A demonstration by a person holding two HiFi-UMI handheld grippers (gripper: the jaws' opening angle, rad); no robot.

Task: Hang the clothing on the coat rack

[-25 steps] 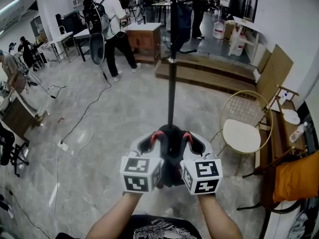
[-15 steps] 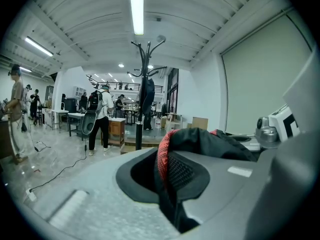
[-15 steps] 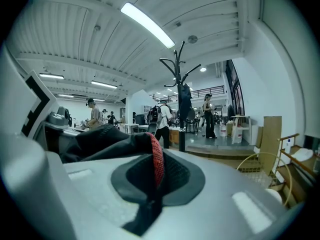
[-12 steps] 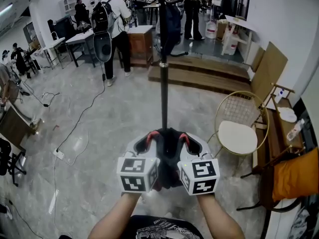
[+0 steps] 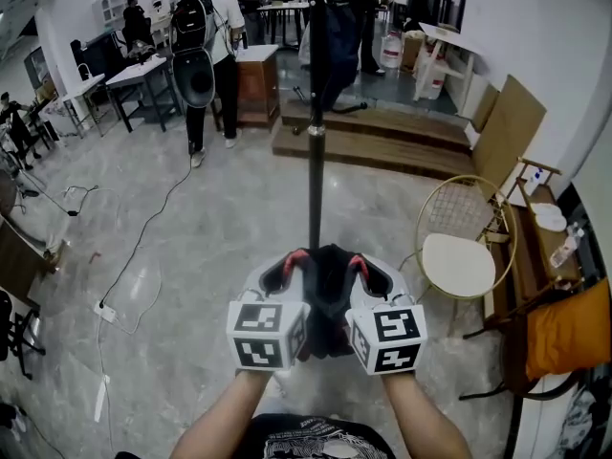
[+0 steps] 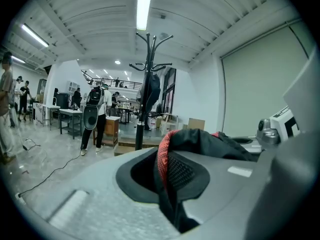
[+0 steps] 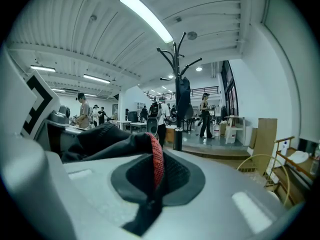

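Observation:
A black garment with red trim (image 5: 325,285) hangs bunched between my two grippers, side by side in the head view. My left gripper (image 5: 292,268) is shut on its red-edged fabric (image 6: 167,159). My right gripper (image 5: 361,268) is shut on the same garment (image 7: 152,161). The black coat rack (image 5: 315,151) stands straight ahead, its pole rising past the grippers. Its hooked top (image 6: 148,44) carries a dark garment (image 6: 150,91), also seen in the right gripper view as a dark hanging garment (image 7: 182,96) under the rack's prongs (image 7: 176,49).
A gold wire chair with a white seat (image 5: 464,247) stands to the right, next to a wooden bench (image 5: 540,256) and an orange cushion (image 5: 569,338). A wooden step (image 5: 382,142) lies behind the rack. A person with a backpack (image 5: 206,46) stands far left; cables (image 5: 134,256) cross the floor.
The view has drawn nearer to the rack pole and the person at the back has shifted left. Both grippers keep the same hold on the garment.

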